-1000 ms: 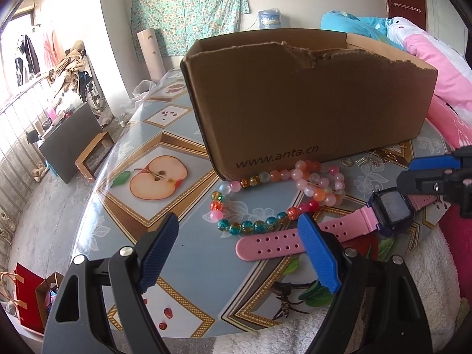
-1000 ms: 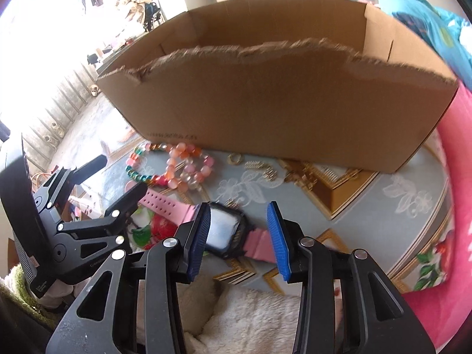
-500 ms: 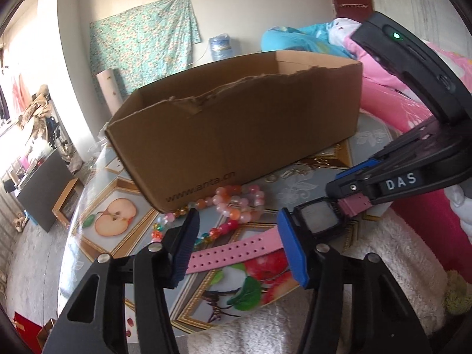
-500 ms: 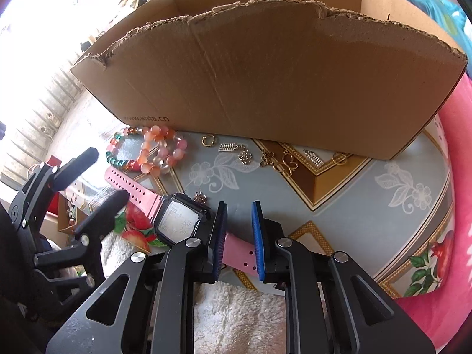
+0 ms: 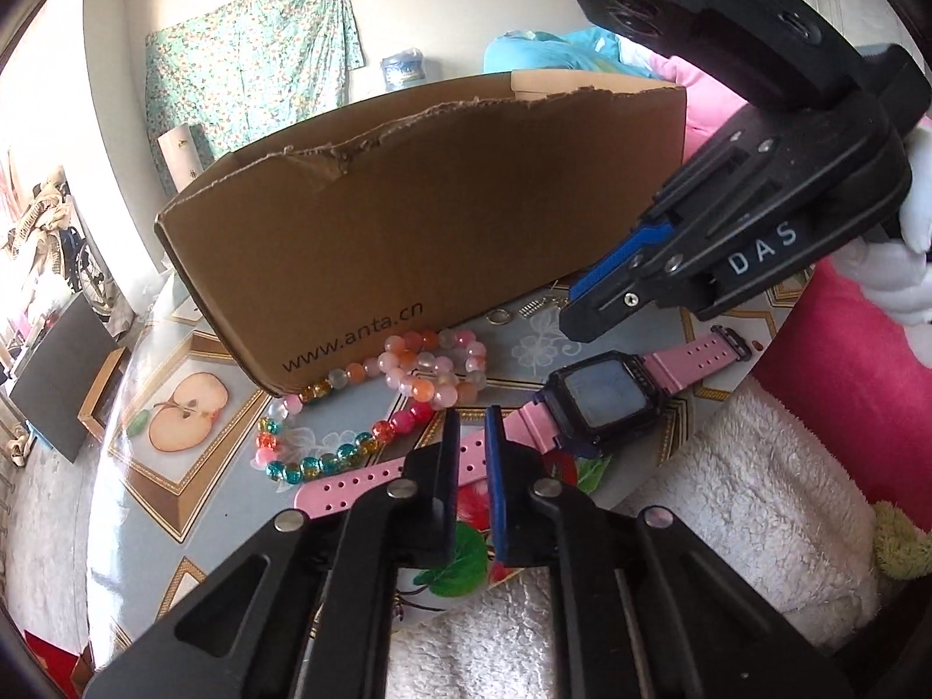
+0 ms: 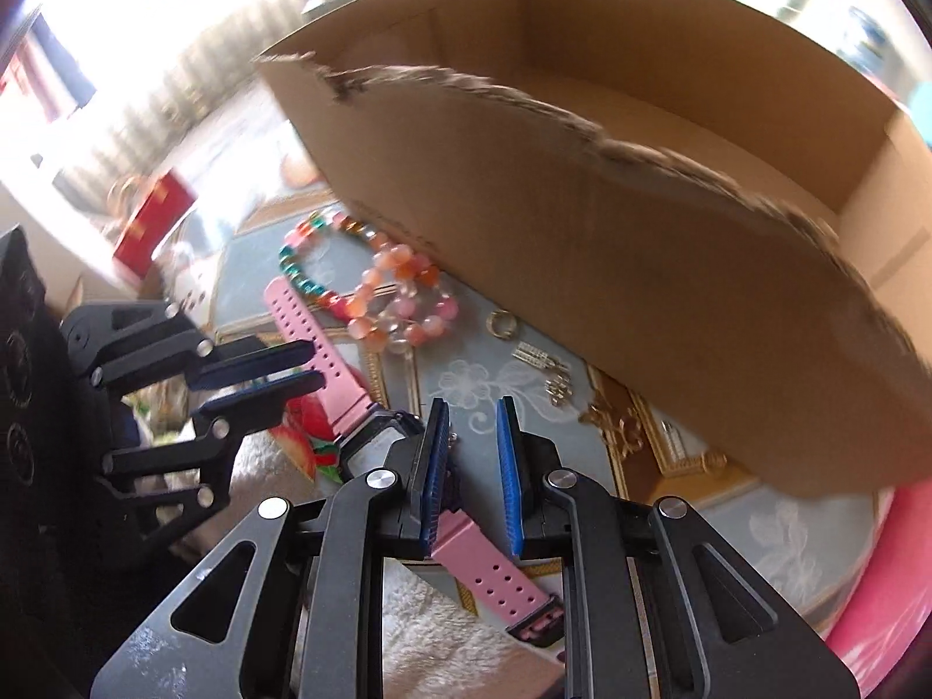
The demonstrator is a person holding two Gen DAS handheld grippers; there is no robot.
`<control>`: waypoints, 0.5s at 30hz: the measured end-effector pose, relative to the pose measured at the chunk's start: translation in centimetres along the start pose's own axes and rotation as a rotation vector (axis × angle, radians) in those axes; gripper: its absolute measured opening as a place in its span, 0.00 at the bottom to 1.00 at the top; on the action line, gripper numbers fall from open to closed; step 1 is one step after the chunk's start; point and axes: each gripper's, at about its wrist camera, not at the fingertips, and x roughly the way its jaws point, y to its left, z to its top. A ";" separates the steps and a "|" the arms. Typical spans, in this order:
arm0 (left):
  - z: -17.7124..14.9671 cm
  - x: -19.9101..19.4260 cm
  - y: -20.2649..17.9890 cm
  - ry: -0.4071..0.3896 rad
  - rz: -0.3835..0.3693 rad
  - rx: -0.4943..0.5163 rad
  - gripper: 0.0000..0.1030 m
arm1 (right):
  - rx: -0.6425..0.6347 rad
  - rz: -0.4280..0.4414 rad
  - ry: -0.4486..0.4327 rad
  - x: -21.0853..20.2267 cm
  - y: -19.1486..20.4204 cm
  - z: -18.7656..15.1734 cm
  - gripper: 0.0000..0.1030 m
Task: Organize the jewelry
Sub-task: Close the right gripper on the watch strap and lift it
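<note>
Through my left wrist camera, my left gripper (image 5: pixel 470 444) has just been closing and its blue pads now pinch the long holed strap of the pink watch (image 5: pixel 603 393), which lies on the table's near edge. My right gripper (image 5: pixel 588 303) reaches in from the upper right, above the watch face; it does not touch the watch there. Just beyond the strap lie two bead bracelets (image 5: pixel 408 384), one multicoloured, one pink and orange, touching the near wall of the cardboard box (image 5: pixel 442 215). The box, with a torn rim, blocks most of the far side. A small gold ring (image 5: pixel 497 316) and other tiny metal pieces sit against its foot. The table (image 5: pixel 192 501) has a glossy grey-blue cloth with gold frames and fruit pictures. A white fleece (image 5: pixel 745 524) lies nearest me, a pink cushion to the right. Behind hang a floral cloth (image 5: pixel 250 58) and a pale wall.

Through my right wrist camera, which is blurred, my right gripper (image 6: pixel 473 454) stands narrow, its pads apart. The buckle strap of the watch (image 6: pixel 489 574) passes beneath them; whether they press on it I cannot tell. My left gripper (image 6: pixel 291 370) comes in from the left, clamped on the other strap. The bracelets (image 6: pixel 384 291), ring (image 6: pixel 502 325) and metal pieces lie far left of my pads, before the box (image 6: pixel 641 244), whose floor looks bare where visible.
</note>
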 end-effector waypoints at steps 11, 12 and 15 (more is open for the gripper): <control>-0.2 1.4 0.8 0.026 -0.028 0.012 0.07 | -0.245 0.043 0.168 3.5 2.0 2.3 0.10; -0.2 1.5 0.9 0.025 -0.031 0.012 0.07 | -0.256 0.050 0.178 3.9 2.4 2.5 0.09; -0.1 1.6 1.1 0.025 -0.035 0.016 0.07 | -0.301 0.052 0.198 4.3 3.1 2.6 0.08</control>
